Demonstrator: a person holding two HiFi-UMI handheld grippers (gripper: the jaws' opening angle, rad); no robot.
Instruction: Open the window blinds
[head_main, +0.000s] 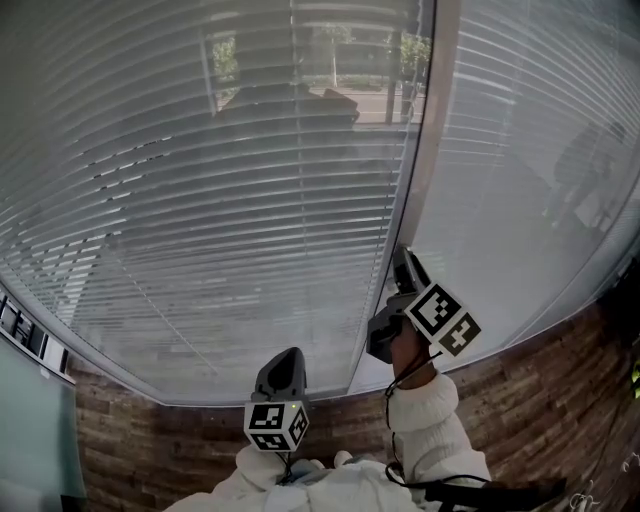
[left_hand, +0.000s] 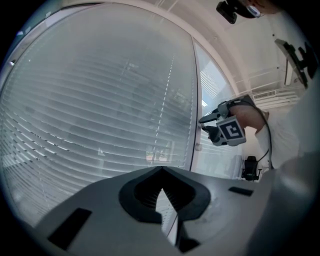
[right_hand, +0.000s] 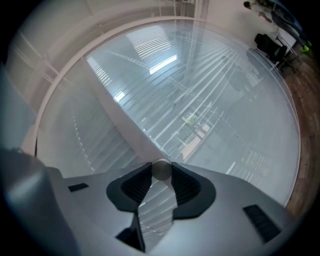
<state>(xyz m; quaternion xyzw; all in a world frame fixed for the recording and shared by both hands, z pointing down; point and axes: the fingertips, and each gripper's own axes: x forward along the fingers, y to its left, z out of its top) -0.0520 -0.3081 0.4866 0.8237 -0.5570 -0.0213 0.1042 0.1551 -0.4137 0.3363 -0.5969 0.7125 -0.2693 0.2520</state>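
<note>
my left gripper (head_main: 288, 358) sits nearest, jaws clenched on nothing, parked low because i judge it isn't needed. the right gripper (head_main: 404, 258) grasps a small round knob (right_hand: 161, 169) between its jaw tips, probably to twist it. the blinds (head_main: 250, 180) hang just beyond the jaws, not yet fully open.

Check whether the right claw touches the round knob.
Touching. The right gripper view shows the right claw closed on the round knob, pressing it from both sides.

Count: two slatted blinds (head_main: 200, 200), one ahead of each gripper; two grippers, left gripper (head_main: 288, 358) and right gripper (head_main: 405, 256); one round knob (right_hand: 161, 169) between the right gripper's jaws.
</note>
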